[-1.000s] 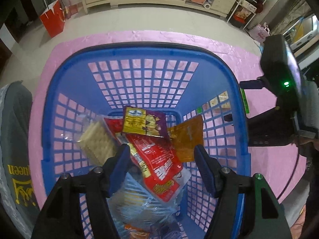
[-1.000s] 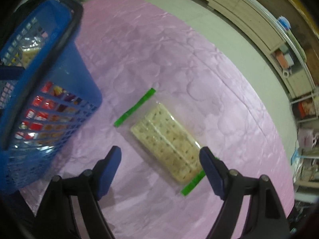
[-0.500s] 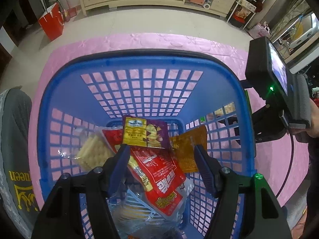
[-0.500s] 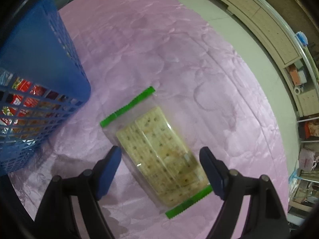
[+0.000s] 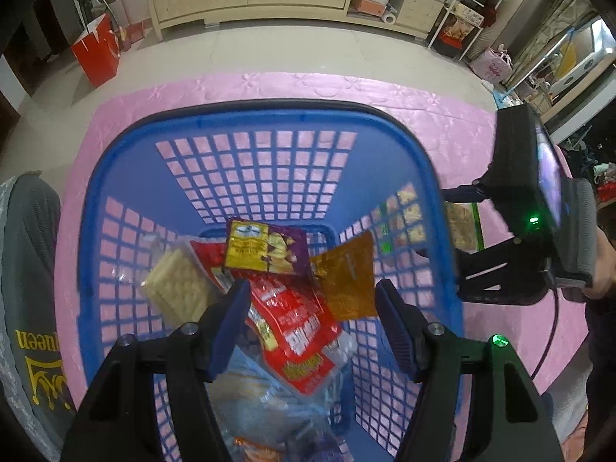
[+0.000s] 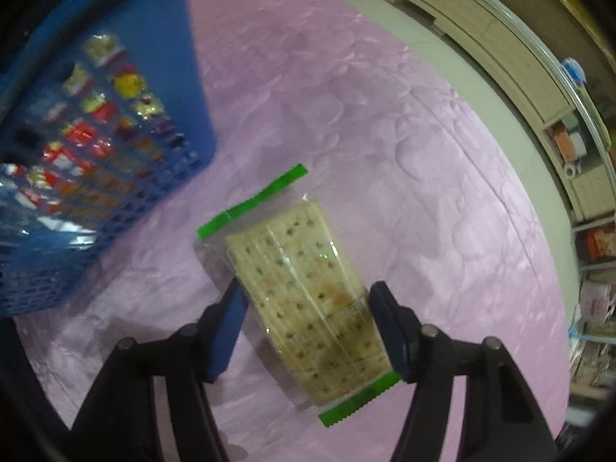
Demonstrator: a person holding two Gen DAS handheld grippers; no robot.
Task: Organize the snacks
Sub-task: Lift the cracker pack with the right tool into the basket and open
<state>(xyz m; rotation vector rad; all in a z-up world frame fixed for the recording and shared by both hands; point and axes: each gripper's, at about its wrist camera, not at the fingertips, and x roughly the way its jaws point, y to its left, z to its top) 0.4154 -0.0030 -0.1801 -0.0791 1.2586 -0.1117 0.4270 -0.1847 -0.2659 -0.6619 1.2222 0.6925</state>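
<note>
Right gripper (image 6: 306,294): black frame with blue pads, pointing steeply down at the pink quilted mat (image 6: 404,123); its jaws have just been closing and now straddle the clear-wrapped pack of pale crackers with green sealed ends (image 6: 304,292), the pads (image 6: 389,323) right at the pack's long sides; whether they press on the wrapper yet cannot be told
Cracker pack: lying flat on the mat, just beside the blue plastic lattice basket (image 6: 127,208), angled so one green end points toward the basket and the other sits near the gripper's frame
Left gripper (image 5: 310,304): same black-and-blue build, jaws apart and gripping nothing, hanging over the inside of the basket (image 5: 254,161)
Basket contents: a red foil snack packet (image 5: 292,323) directly under the left gripper's open jaws, a yellow-and-purple packet (image 5: 265,250) lying on it, an orange pouch (image 5: 346,277) leaning to the right, a second clear pack of crackers (image 5: 177,281) to the left, crinkled clear wrappers lower down
Person: a hand (image 5: 600,265) at the right edge of the left wrist view holds the other gripper's handle
</note>
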